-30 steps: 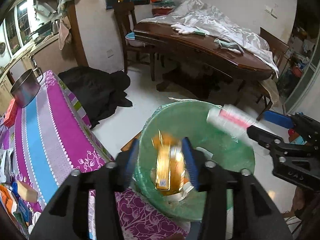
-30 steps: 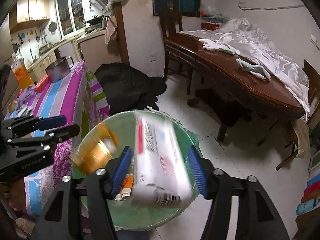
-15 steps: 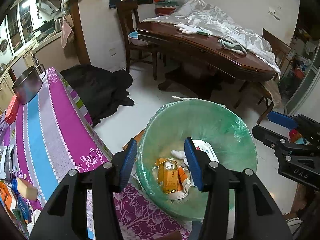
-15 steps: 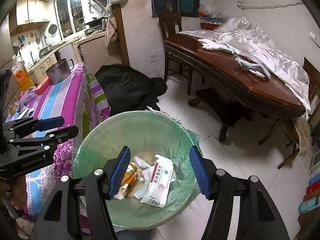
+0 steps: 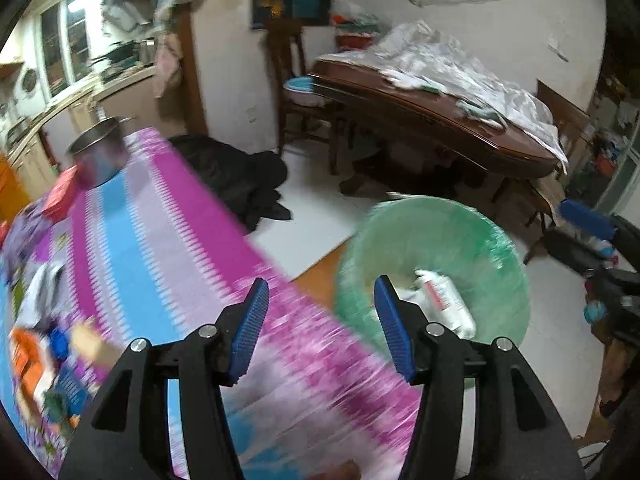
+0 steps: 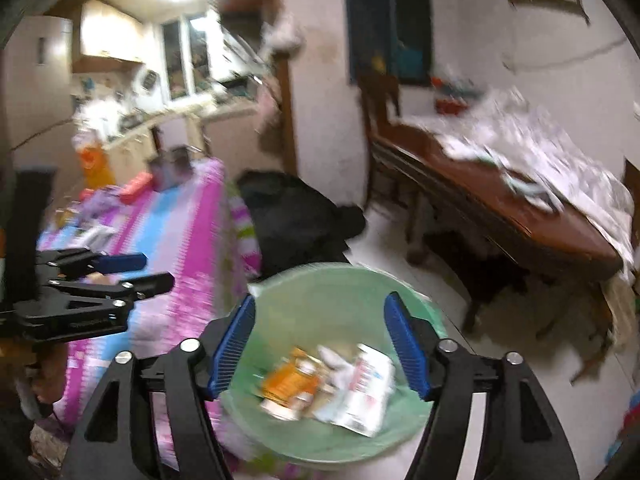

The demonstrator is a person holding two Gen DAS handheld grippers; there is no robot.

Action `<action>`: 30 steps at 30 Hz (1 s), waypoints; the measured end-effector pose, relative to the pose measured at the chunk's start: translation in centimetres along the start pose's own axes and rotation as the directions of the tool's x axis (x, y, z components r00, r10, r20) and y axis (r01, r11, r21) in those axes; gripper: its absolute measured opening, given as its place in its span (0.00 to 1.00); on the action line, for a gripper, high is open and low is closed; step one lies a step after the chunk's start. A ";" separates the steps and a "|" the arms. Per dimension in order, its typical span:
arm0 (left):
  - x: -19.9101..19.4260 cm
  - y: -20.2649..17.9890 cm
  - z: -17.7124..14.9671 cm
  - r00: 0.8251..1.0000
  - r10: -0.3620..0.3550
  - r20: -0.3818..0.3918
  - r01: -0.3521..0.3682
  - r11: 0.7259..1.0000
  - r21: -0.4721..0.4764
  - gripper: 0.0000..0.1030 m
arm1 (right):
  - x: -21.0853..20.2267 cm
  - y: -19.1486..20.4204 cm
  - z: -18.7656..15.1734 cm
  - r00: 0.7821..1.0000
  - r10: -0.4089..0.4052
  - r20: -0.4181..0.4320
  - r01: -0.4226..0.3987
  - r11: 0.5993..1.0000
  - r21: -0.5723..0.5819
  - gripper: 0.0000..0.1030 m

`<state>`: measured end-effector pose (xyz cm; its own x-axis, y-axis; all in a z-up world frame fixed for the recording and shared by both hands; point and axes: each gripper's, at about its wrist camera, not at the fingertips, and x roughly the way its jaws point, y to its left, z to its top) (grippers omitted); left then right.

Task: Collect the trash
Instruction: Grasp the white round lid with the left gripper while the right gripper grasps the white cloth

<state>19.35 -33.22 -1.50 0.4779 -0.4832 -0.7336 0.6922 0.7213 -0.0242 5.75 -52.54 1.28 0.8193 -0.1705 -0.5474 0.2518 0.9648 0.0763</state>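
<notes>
Both grippers spread wide and empty over the green-lined trash bin.

In my left wrist view the left gripper (image 5: pixel 320 312) has its blue fingers (image 5: pixel 250 326) wide apart with nothing between them, over the blurred pink and blue striped table (image 5: pixel 160 248) at centre left; the trash bin (image 5: pixel 492 248) sits on the floor at right of centre, a white packet (image 5: pixel 444 300) inside. In my right wrist view the right gripper (image 6: pixel 320 342) is just as wide open and empty, low in the frame, with the trash bin (image 6: pixel 332 300) showing between its fingers; an orange box (image 6: pixel 294 384) and the white packet (image 6: pixel 366 388) lie in the bin. I see the left gripper (image 6: pixel 132 270) at middle left.
</notes>
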 end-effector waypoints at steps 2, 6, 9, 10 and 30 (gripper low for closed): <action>-2.0 3.5 -2.3 0.999 0.038 0.018 -0.037 0.998 -0.042 0.54 | -0.3 3.3 -0.5 0.997 0.071 0.025 -0.070 0.996 -0.046 0.75; -5.8 10.4 -6.9 0.987 0.158 0.028 -0.154 0.981 -0.118 0.56 | 0.6 9.2 -2.0 0.979 0.205 0.000 -0.203 0.973 -0.111 0.79; -9.4 17.1 -11.4 0.958 0.288 0.005 -0.281 0.938 -0.205 0.56 | 1.8 13.0 -3.1 0.958 0.282 -0.039 -0.285 0.949 -0.137 0.79; -10.7 19.6 -13.0 0.946 0.323 -0.009 -0.316 0.918 -0.241 0.56 | 2.3 14.2 -3.4 0.952 0.302 -0.054 -0.306 0.940 -0.148 0.79; -12.7 33.4 -23.2 0.903 0.392 -0.175 -0.429 0.814 -0.391 0.52 | 7.5 30.3 -6.7 0.844 0.484 -0.233 -0.532 0.811 -0.242 0.79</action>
<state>23.82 8.49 -8.79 0.6079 -0.0669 -0.7912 0.1470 0.9887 0.0294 16.04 -23.26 -6.11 0.6930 0.3697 -0.6189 -0.3565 0.9219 0.1515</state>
